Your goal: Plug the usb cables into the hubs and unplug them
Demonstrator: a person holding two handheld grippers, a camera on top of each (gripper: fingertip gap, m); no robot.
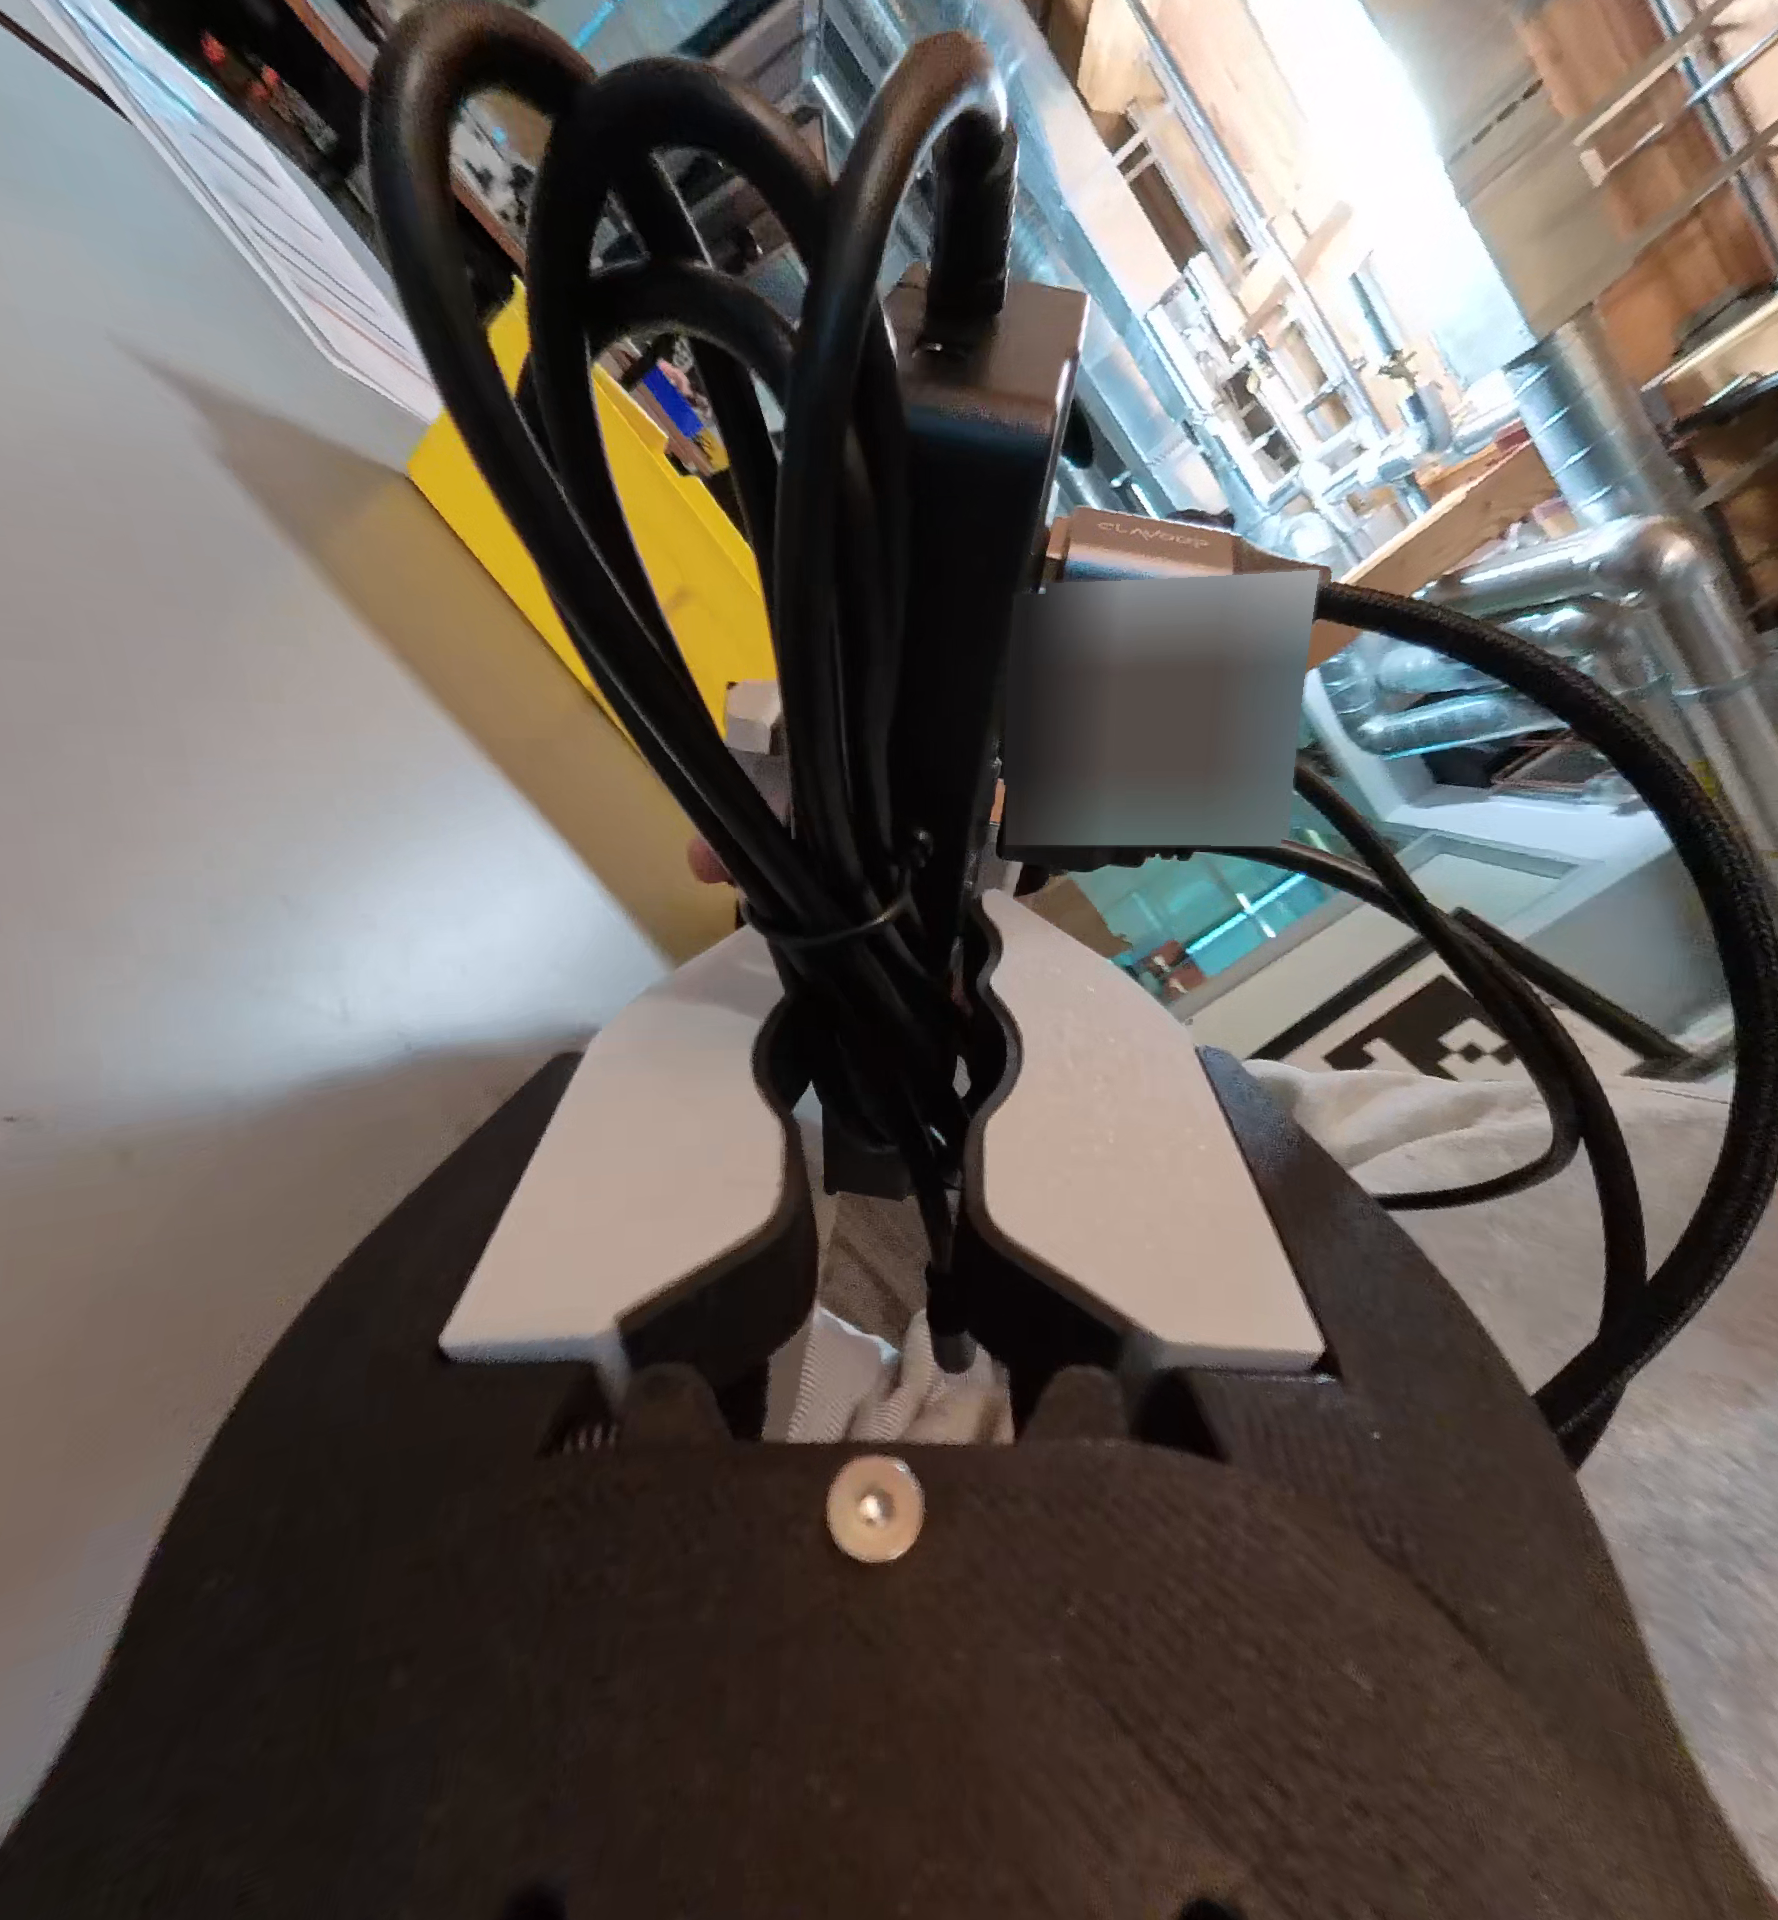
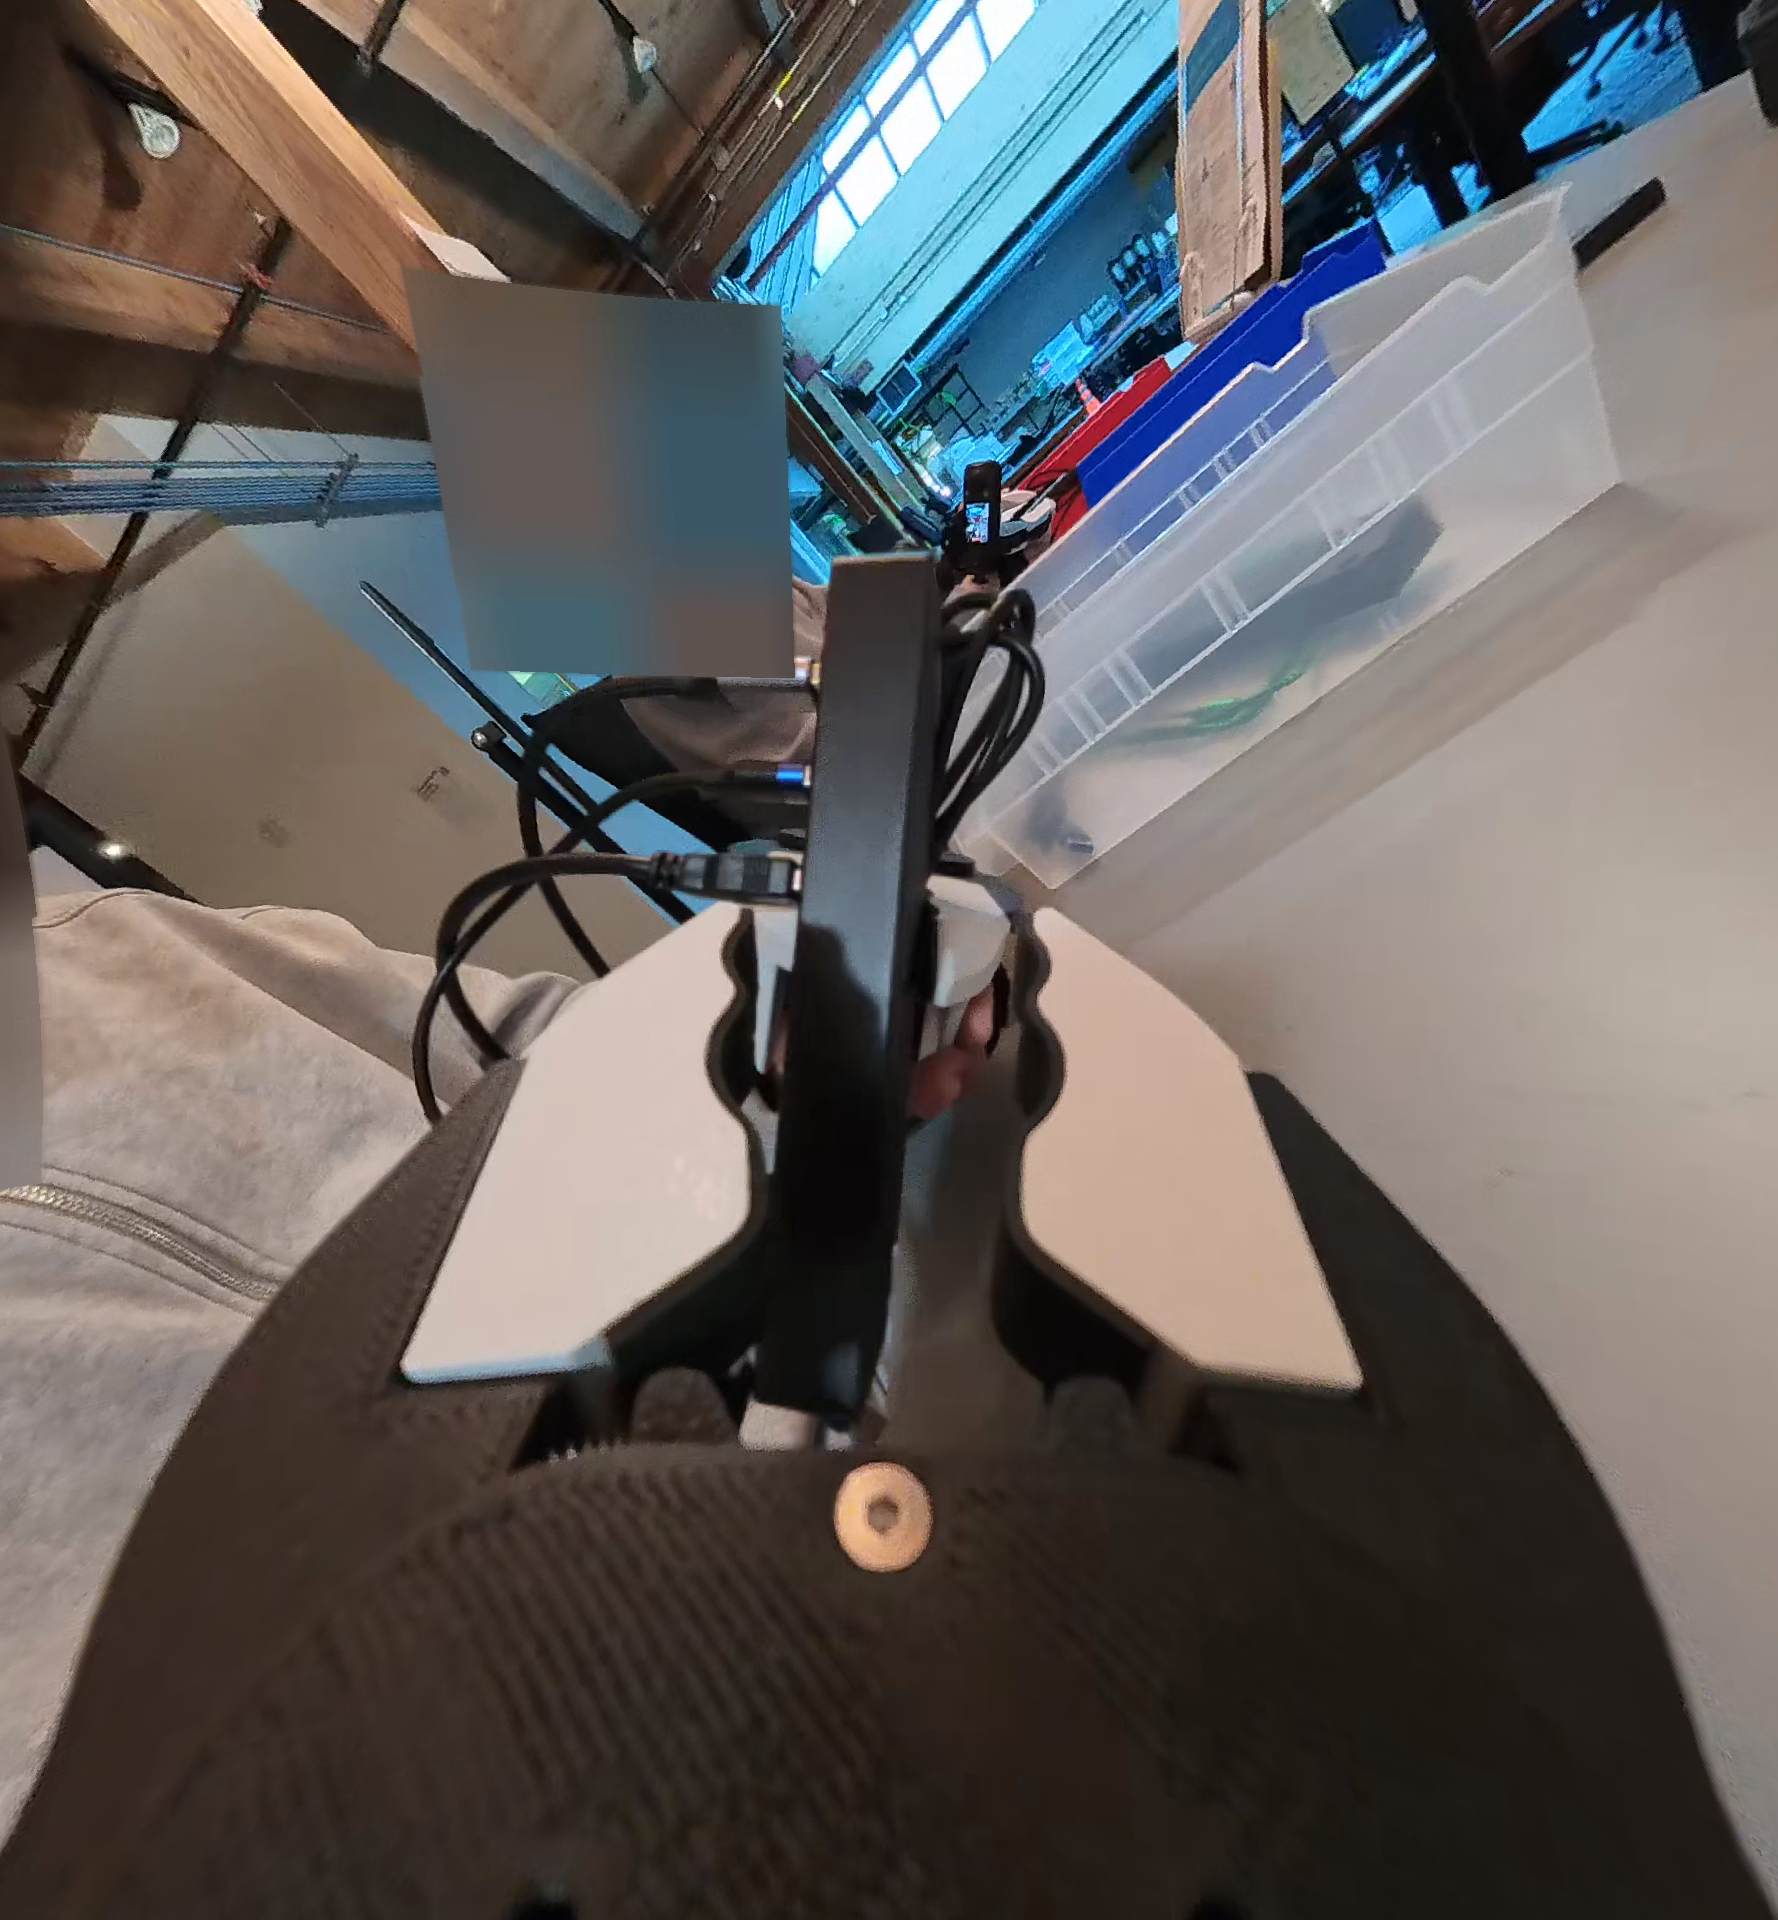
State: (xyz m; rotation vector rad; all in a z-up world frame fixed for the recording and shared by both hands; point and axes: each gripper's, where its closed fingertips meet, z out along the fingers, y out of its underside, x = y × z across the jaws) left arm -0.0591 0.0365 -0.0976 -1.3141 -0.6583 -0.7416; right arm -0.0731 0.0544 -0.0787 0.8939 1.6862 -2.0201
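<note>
In the left wrist view my left gripper (image 1: 885, 997) is shut on a black USB hub (image 1: 978, 499) together with its tied bundle of black cable (image 1: 656, 520), held upright. A grey plug (image 1: 1176, 551) on a braided black cable (image 1: 1695, 935) sits in the hub's right side. In the right wrist view the same hub (image 2: 864, 883) stands edge-on between the fingers of my right gripper (image 2: 880, 997), with a gap on its right side. A black plug (image 2: 729, 873) and a blue-tipped plug (image 2: 786, 774) sit in its left side. The left gripper's white fingertips (image 2: 968, 961) hold the hub just beyond.
A clear plastic bin (image 2: 1332, 582) lies on the white table (image 2: 1487, 1039) to the right, with blue bins (image 2: 1228, 384) behind it. A yellow bin (image 1: 594, 540) is at the left. A person's grey sleeve (image 2: 137, 1091) is close on the left. A black-and-white marker sheet (image 1: 1404, 1039) lies nearby. My two grippers' fingertips are within a few centimetres of each other.
</note>
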